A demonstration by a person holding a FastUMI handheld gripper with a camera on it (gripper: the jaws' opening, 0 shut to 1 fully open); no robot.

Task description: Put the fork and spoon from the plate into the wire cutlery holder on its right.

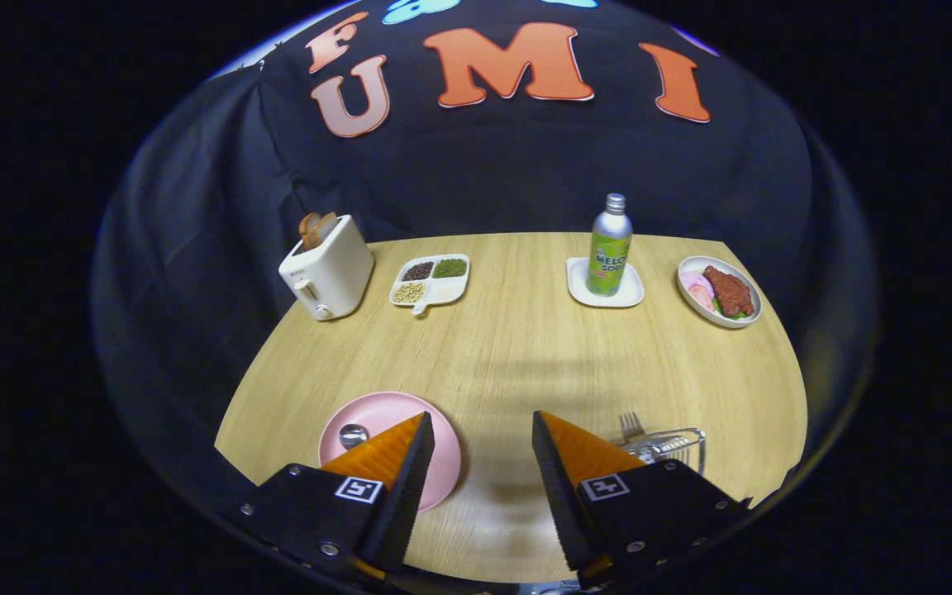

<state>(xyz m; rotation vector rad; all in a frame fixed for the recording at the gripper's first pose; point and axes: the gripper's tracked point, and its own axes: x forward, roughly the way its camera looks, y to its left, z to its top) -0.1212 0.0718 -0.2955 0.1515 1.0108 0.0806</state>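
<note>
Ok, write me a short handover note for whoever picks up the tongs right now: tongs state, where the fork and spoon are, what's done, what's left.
Tongs: open, holding nothing, hovering above the bare table between plate and holder.
Fork: already standing in the wire cutlery holder, tines up, just past the right finger.
Spoon: on the pink plate, bowl showing beside the left finger; its handle is hidden behind that finger.
Done: fork.
Left: grip the spoon, carry it right, drop it into the holder beside the fork.
</note>
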